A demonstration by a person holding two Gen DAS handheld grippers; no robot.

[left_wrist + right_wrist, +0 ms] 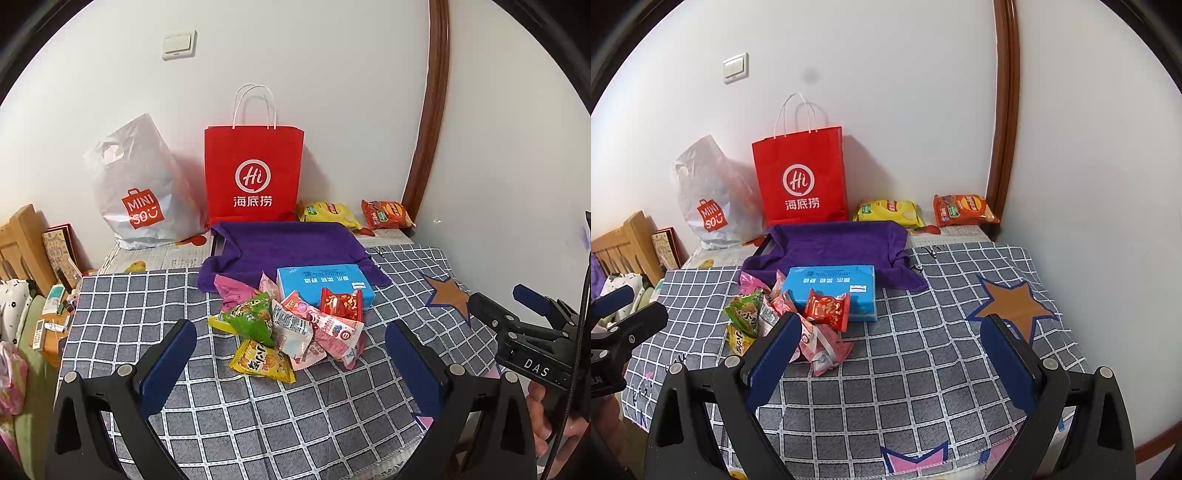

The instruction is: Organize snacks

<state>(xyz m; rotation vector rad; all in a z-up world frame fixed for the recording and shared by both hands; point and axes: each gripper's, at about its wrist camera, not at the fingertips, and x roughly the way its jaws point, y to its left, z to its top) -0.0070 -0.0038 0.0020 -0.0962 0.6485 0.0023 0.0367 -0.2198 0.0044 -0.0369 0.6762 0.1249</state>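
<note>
A heap of small snack packets lies on the checked tablecloth: a green packet point(253, 319), a yellow packet point(262, 362), pink packets point(332, 330) and a red packet point(340, 303) leaning on a blue box point(325, 284). Behind them a tray draped in purple cloth point(284, 242) sits before a red paper bag point(255, 175). My left gripper point(291, 332) hovers open just in front of the heap, nothing between its fingers. My right gripper point(892, 328) is open too, over bare cloth right of the heap point(798, 321). It also shows at the left wrist view's right edge point(532, 314).
A white plastic bag point(138, 188) stands left of the red bag. A yellow chip bag point(328, 214) and an orange chip bag point(388, 214) lie by the back wall. A wooden frame and cluttered shelf point(44, 295) lie off the table's left edge. A wall closes the right side.
</note>
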